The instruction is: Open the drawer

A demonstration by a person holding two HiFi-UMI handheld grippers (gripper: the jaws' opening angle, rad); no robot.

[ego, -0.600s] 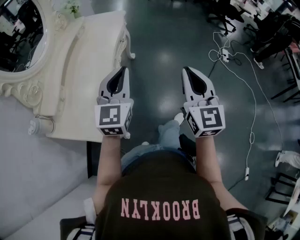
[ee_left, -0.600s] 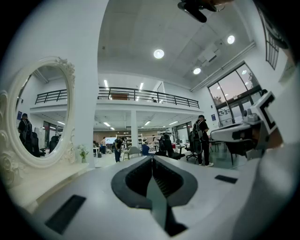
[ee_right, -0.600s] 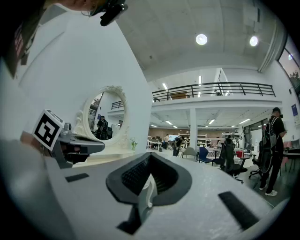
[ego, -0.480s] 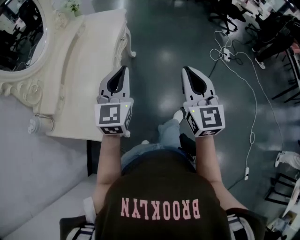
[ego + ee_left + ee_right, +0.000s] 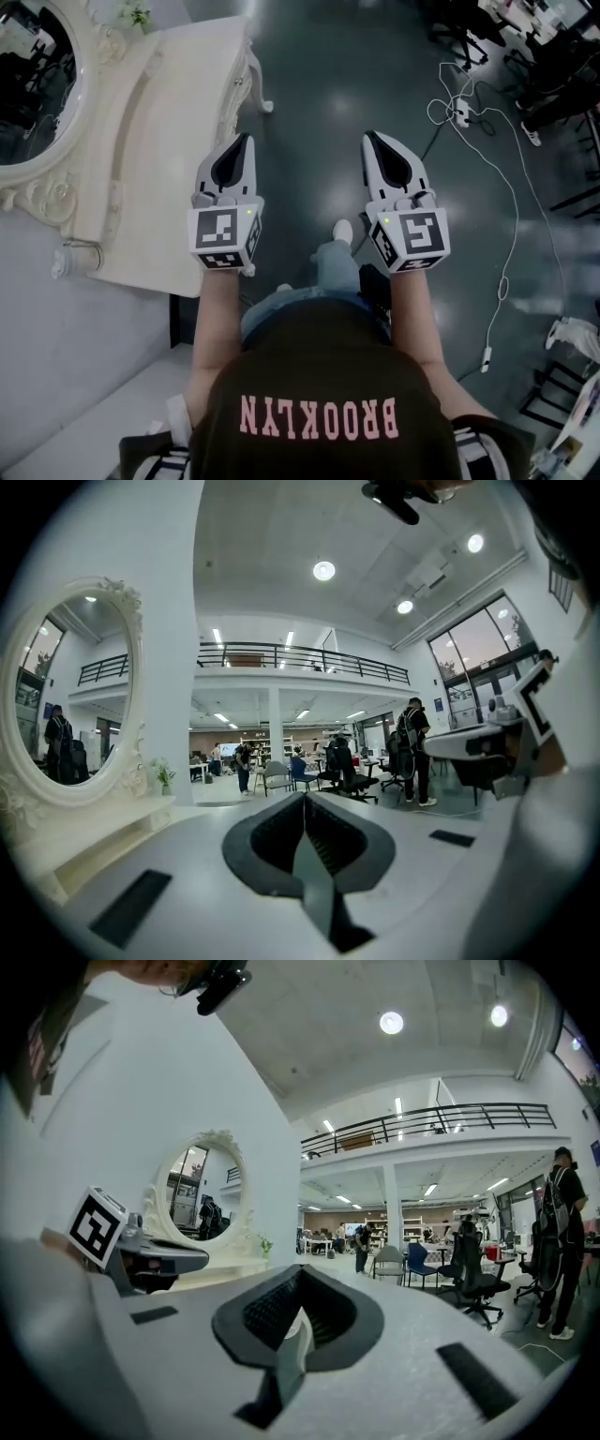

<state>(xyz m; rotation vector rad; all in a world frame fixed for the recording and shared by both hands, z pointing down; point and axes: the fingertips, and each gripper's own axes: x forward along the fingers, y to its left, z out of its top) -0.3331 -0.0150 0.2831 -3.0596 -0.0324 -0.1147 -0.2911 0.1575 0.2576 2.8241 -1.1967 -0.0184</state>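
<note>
A cream dressing table with an oval mirror stands at the left; no drawer front shows from above. My left gripper hovers level beside the table's right edge, jaws shut and empty. My right gripper is held parallel to it over the dark floor, also shut on nothing. In the left gripper view the shut left gripper points into the hall, with the mirror to its left. The right gripper view shows the shut right gripper and the mirror beyond it.
A white cable trails over the dark floor at the right, near office chairs. A low white surface lies at the lower left. People and chairs stand far off in the hall. My foot is between the grippers.
The view has drifted a little, so the table and cable sit slightly lower in the picture, and my foot has shifted left. Both grippers keep their places, still shut.
</note>
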